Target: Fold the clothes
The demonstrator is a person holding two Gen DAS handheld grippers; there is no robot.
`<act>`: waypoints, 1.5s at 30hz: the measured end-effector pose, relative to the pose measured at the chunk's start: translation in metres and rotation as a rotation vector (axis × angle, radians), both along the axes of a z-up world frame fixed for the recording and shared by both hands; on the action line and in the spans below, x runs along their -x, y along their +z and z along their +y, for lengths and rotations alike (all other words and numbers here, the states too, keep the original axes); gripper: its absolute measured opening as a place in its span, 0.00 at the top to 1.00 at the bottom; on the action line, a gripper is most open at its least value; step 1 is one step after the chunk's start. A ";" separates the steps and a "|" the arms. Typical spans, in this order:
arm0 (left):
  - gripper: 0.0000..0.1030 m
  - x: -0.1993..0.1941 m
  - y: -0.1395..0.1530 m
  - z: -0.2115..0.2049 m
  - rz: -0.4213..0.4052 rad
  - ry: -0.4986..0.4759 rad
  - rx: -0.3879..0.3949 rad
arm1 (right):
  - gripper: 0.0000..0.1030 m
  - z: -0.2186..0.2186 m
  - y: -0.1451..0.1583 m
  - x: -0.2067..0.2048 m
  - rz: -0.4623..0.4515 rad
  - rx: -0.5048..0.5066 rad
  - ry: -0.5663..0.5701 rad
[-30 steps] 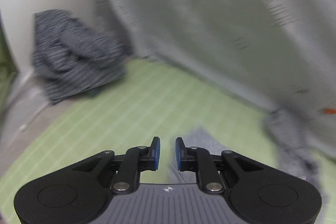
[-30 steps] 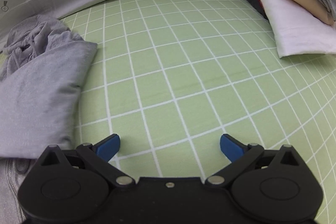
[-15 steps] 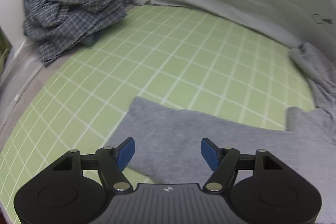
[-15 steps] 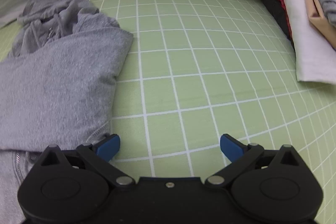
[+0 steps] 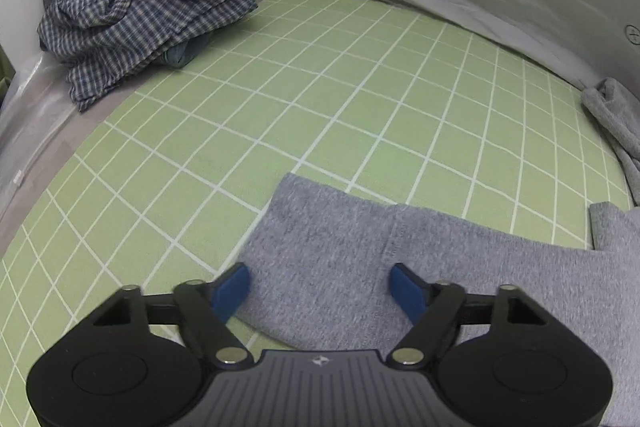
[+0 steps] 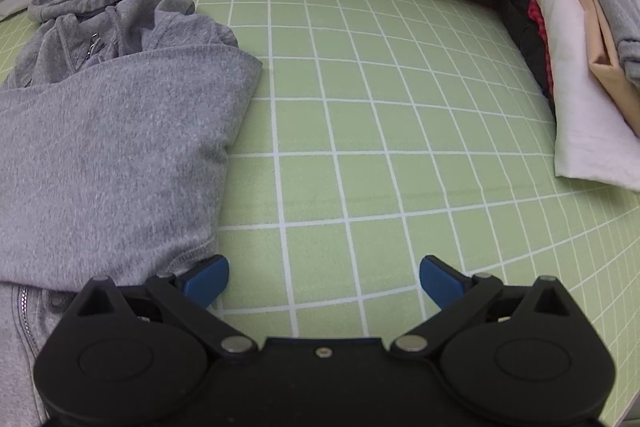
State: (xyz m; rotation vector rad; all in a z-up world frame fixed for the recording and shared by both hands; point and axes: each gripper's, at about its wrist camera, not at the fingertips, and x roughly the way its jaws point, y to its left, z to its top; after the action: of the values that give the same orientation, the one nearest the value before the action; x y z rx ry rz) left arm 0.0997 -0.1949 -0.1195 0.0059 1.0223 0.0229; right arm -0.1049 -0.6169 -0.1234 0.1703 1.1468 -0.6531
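Grey hoodie (image 6: 112,147) flat on green grid mat (image 6: 380,147), both grippers' fingers (image 5: 230,289) spread wide, empty.

The left black hand-held gripper (image 5: 320,285) points forward and slightly down, its blue-padded jaws spread wide. The right black hand-held gripper (image 6: 324,277) sits low and level, jaws likewise spread, gripping nothing.
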 end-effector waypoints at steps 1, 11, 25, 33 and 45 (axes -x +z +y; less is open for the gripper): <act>0.53 0.001 0.002 0.000 -0.006 -0.013 0.018 | 0.00 0.001 0.000 0.000 -0.001 0.006 0.000; 0.90 0.012 0.062 -0.046 -0.045 -0.151 0.185 | 0.01 -0.001 -0.001 0.016 -0.086 -0.029 -0.068; 0.24 0.095 0.113 -0.234 -0.037 -0.615 0.276 | 0.01 -0.037 0.014 0.074 -0.301 -0.073 -0.208; 0.18 0.092 0.097 -0.205 -0.011 -0.464 0.090 | 0.01 -0.024 0.028 0.051 -0.347 -0.075 -0.103; 0.18 0.065 0.043 -0.146 0.149 -0.299 0.031 | 0.10 0.049 0.036 -0.028 -0.360 -0.171 0.195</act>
State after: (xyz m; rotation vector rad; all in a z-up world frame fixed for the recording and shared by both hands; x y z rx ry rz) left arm 0.0347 -0.3414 -0.0770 0.1335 1.1620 -0.2697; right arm -0.0772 -0.5676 -0.0874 0.3042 0.8568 -0.3336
